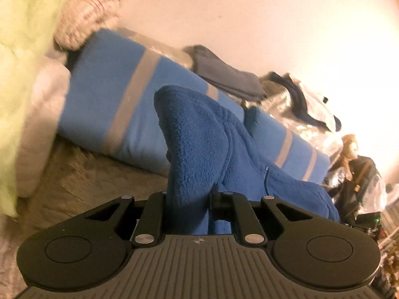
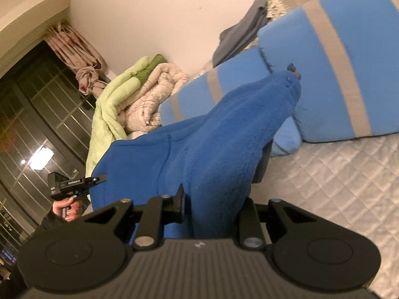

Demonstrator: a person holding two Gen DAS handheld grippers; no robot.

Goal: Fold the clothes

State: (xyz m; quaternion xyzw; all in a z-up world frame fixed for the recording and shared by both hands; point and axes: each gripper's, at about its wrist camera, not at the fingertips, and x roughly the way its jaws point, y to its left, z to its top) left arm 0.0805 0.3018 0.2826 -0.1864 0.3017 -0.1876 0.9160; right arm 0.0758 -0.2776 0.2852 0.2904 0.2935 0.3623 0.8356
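Note:
A deep blue fleece garment (image 1: 199, 144) hangs bunched between the fingers of my left gripper (image 1: 190, 196), which is shut on it; the fleece hides the fingertips. In the right wrist view the same fleece (image 2: 224, 134) drapes over my right gripper (image 2: 214, 199), also shut on a thick fold of it. One grey finger (image 2: 263, 167) shows at the cloth's right edge. The fleece spans between both grippers, above the bed. At the left of the right wrist view a hand (image 2: 67, 209) holds the left gripper (image 2: 99, 178) at the garment's far edge.
A folded light-blue blanket with grey stripes (image 1: 104, 94) (image 2: 336, 57) lies behind the fleece. A pale green quilt (image 2: 112, 99), a beige quilt (image 2: 149, 92) and dark grey clothes (image 1: 224, 72) pile along the wall. A white quilted bedspread (image 2: 336, 186) lies below, with a dark window (image 2: 30, 114) at left.

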